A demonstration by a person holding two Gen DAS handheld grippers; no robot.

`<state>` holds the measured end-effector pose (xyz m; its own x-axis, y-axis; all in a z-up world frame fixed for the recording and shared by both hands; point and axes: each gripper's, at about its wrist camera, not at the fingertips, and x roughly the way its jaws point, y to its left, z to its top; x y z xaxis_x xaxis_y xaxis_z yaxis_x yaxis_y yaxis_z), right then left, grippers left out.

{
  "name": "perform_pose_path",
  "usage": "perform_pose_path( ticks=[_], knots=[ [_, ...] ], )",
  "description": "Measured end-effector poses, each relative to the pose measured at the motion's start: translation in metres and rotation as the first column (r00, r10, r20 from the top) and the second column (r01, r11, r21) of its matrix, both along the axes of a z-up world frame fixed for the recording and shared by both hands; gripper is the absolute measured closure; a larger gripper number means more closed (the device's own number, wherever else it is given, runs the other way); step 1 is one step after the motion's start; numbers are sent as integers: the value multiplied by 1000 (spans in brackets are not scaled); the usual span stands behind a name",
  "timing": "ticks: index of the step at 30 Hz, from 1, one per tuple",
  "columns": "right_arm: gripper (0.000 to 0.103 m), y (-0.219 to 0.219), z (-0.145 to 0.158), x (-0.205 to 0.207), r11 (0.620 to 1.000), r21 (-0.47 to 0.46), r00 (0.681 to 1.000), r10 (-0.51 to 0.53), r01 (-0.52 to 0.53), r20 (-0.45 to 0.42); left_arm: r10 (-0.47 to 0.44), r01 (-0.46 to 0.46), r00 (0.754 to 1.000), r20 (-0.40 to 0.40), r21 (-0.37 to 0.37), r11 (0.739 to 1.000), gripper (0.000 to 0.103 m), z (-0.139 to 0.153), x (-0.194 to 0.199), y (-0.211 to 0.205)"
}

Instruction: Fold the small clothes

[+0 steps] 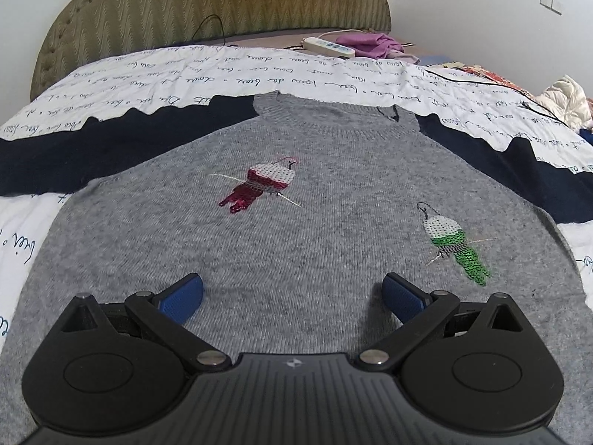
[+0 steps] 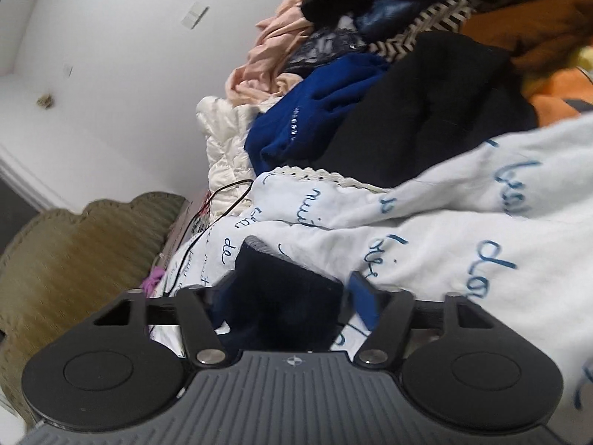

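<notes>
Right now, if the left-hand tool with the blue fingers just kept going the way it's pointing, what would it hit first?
Most likely the grey sweater itself: the left gripper, its fingers spread, tilts down at the knit body below the red sequin bird. Depth is hard to judge.

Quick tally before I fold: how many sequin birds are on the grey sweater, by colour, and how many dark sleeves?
Red sequin bird: 1
Green sequin bird: 1
Navy sleeves on the grey sweater: 2
Total: 4
</notes>
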<state>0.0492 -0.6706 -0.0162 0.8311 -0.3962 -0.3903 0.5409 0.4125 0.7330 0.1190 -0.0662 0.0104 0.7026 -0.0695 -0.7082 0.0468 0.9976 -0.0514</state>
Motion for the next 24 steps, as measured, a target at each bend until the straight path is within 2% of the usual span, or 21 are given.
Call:
perform_pose_path(
  ticks=[2, 5, 7, 9, 12, 14, 16, 18, 20, 21, 23, 24],
  knots=[
    [88, 3, 2, 1, 999, -28, 1000, 15, -15, -16, -1, 1, 1000, 0, -4, 1000, 0, 0, 1, 0],
    [88, 13, 10, -4, 997, -73, 1000, 7, -8, -12, -10, 10, 1000, 1, -51, 999, 0, 5, 3, 4],
    [88, 28, 23, -5, 990, -140, 1000, 19, -21, -18, -26, 27, 1000, 14, -131, 991, 0, 11, 4, 9],
    [89, 48, 39, -1, 975, -208, 997, 73, -74, -14, -36, 44, 999, 37, -230, 972, 0, 19, 7, 14],
    [89, 99, 65, 7, 923, -330, 980, 196, -196, -35, -39, 58, 997, 61, -353, 934, 0, 30, 17, 15],
    [89, 141, 78, 12, 876, -381, 952, 303, -297, -45, -35, 60, 997, 65, -427, 902, 0, 35, 26, 12],
    [89, 183, 87, 19, 828, -394, 908, 416, -399, -46, -49, 71, 997, 55, -535, 842, 0, 38, 37, 9],
    [89, 225, 90, 25, 778, -376, 846, 532, -504, -32, -111, 112, 993, 44, -660, 742, 0, 38, 49, 4],
    [89, 268, 91, 29, 716, -364, 776, 630, -596, -30, -117, 88, 993, 13, -740, 667, 0, 33, 59, -1],
    [89, 289, 89, 31, 680, -357, 739, 673, -640, -42, -121, 73, 993, -4, -782, 619, 0, 29, 63, -4],
    [89, 328, 81, 35, 617, -351, 681, 727, -704, -89, -125, 35, 991, -43, -827, 562, 0, 21, 69, -8],
    [89, 344, 75, 37, 594, -347, 664, 738, -726, -125, -129, 18, 990, -64, -838, 546, 0, 15, 72, -10]
  ],
)
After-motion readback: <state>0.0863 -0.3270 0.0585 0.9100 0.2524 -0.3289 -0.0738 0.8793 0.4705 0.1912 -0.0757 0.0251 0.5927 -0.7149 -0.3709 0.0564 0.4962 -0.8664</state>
